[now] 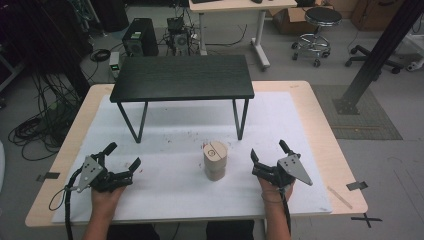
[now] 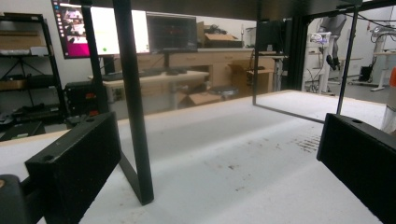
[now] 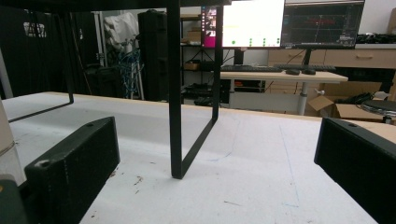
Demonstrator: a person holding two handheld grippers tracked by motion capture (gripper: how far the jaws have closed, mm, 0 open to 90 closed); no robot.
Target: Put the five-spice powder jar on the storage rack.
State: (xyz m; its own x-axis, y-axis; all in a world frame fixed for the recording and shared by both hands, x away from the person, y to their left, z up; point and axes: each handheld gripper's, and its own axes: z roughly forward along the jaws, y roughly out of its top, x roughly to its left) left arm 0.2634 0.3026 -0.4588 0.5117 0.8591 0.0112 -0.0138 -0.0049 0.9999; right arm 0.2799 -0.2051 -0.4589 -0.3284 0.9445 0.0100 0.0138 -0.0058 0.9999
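Here: white mat [image 1: 165, 125]; black stand [image 1: 182, 77]; wooden cylinder [image 1: 215, 160] | left gripper [image 1: 122, 157], right gripper [image 1: 270, 150] gape empty.

The high view looked forward and down on the white surface [image 1: 165, 195] from the person's side. Each gripper view sat low near it (almost skimming), facing twelve o'clock; all three shared the black stand [image 1: 182, 78] [image 2: 133, 102] [image 3: 175, 93].

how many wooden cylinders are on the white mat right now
1. The wooden cylinder stands upright on the white mat, between the two grippers, in front of the small black table.
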